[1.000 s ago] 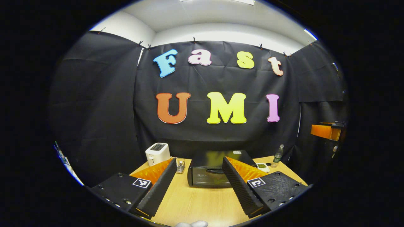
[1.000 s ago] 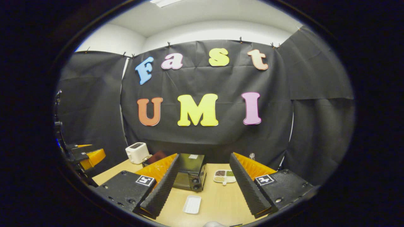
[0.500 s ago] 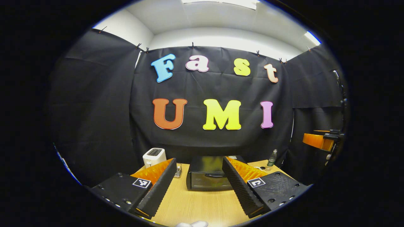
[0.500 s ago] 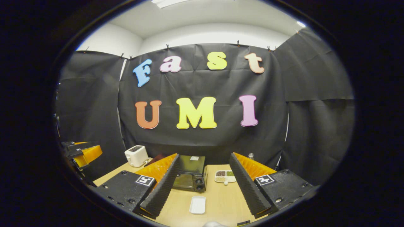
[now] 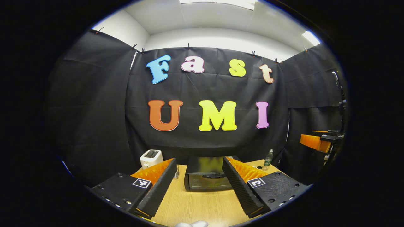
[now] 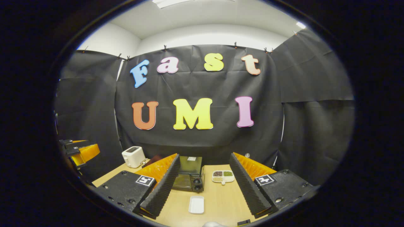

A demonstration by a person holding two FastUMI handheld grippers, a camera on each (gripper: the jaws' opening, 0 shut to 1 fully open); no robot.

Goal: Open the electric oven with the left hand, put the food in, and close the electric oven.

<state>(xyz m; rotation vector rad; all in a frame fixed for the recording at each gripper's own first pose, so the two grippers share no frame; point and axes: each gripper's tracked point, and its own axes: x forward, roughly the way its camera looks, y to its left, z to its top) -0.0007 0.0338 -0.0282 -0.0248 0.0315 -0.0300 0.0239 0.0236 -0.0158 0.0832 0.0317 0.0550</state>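
- In the left gripper view we see our left gripper (image 5: 197, 189) held above the wooden tabletop (image 5: 202, 205) with its fingers spread wide and nothing between them; a bare stretch of wood lies between the gripper and the electric oven (image 5: 206, 176).
- The oven, a dark glossy box with its door closed and a curved handle across the front, stands straight ahead near the far edge of the tabletop, close to the black cloth wall.
- We count one white toaster (image 5: 151, 158) to the left of the oven, one small glass jar (image 5: 176, 171) between them, and one clear plastic bottle (image 5: 268, 157) at the far right corner.
- In the right gripper view our right gripper (image 6: 205, 189) is likewise wide apart and holds nothing, hovering over the near edge of the tabletop.
- One shallow white rectangular tray (image 6: 196, 205) lies flat on open wood between its fingers, apart from the oven behind it.
- One white divided dish (image 6: 223, 176) with brown, green and pale fillings sits just beside the oven's right side, where two round knobs show.
- Both grippers' inner finger faces are ribbed, and each body carries one square marker.
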